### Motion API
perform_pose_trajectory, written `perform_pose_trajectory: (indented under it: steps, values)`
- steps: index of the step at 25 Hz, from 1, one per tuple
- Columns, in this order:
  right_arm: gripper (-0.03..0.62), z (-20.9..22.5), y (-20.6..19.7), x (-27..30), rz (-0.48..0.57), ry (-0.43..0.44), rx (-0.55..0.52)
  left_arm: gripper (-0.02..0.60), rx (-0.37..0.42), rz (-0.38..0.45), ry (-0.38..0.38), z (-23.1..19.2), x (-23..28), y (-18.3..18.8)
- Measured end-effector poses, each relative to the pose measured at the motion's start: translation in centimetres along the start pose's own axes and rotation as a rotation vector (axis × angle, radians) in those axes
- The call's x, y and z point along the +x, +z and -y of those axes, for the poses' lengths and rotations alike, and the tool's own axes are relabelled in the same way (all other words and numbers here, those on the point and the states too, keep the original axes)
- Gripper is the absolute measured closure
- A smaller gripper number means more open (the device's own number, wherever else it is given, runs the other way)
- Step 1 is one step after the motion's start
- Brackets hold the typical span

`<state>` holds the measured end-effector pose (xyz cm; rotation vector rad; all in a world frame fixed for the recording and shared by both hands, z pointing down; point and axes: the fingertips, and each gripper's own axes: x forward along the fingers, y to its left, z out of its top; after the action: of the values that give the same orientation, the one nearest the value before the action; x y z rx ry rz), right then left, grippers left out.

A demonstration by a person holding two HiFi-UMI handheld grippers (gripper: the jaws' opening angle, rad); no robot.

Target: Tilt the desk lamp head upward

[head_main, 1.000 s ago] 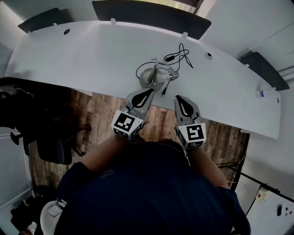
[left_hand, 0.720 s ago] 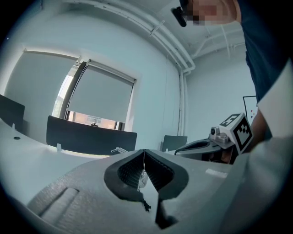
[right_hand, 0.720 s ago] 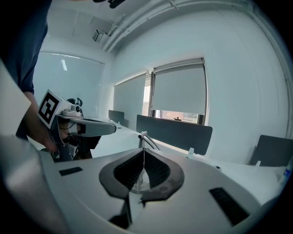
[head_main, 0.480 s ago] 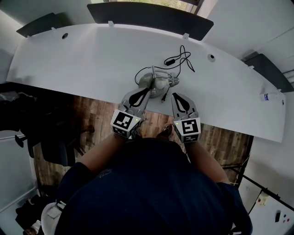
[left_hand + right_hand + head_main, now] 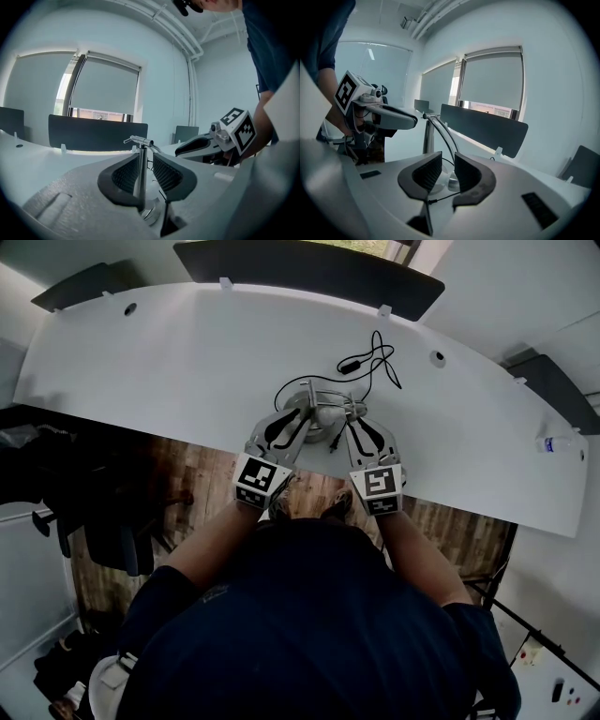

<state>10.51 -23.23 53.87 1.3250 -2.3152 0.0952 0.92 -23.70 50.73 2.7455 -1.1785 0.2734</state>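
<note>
1. The left gripper [image 5: 143,161] has its fingers [image 5: 123,177] opening, clamping nothing. The upright post [image 5: 140,180] of the desk lamp [image 5: 319,411] stands between them.
2. The right gripper [image 5: 447,161] has its fingers [image 5: 423,174] opening too, empty. The lamp's curved arm [image 5: 444,131] rises just beyond their gap.
3. The lamp stands on the white counter [image 5: 169,352] at both sets of fingertips, and its cable [image 5: 375,354] trails beyond.
</note>
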Motion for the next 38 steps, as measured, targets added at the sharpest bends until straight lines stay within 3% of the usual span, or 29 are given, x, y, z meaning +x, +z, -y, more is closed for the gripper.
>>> perform_pose_trajectory:
  steps: [5,9,11,18,22,25,31,38]
  values:
    - [0.462,0.8,-1.0,2.3,-0.041,-0.029,-0.048,0.458,0.016,-0.032,0.009,-0.8,1.7,-1.0]
    - [0.444,1.2,-1.4,3.7,-0.066,-0.047,-0.103,0.445,0.077,-0.061,0.02,-1.3,2.7,-1.1]
    - [0.437,1.3,-1.8,4.3,-0.083,-0.05,-0.117,0.444,0.064,-0.044,0.01,-1.2,3.2,-1.0]
    - [0.439,1.7,-2.9,6.5,-0.129,-0.085,-0.182,0.445,0.083,-0.03,-0.018,-1.1,4.7,-1.3]
    - [0.503,2.3,-2.9,7.0,-0.134,-0.129,-0.183,0.45,0.136,-0.026,-0.013,-1.1,5.3,-0.8]
    - [0.505,2.5,-3.0,7.0,-0.127,-0.148,-0.195,0.462,0.171,-0.036,-0.009,-1.2,5.3,-0.5]
    - [0.507,2.8,-2.7,6.6,-0.145,-0.151,-0.222,0.465,0.133,-0.01,-0.039,-1.1,5.2,-1.0]
    - [0.51,4.5,-1.4,5.7,-0.173,-0.216,-0.348,0.466,0.113,-0.013,-0.031,-1.1,5.2,-1.1]
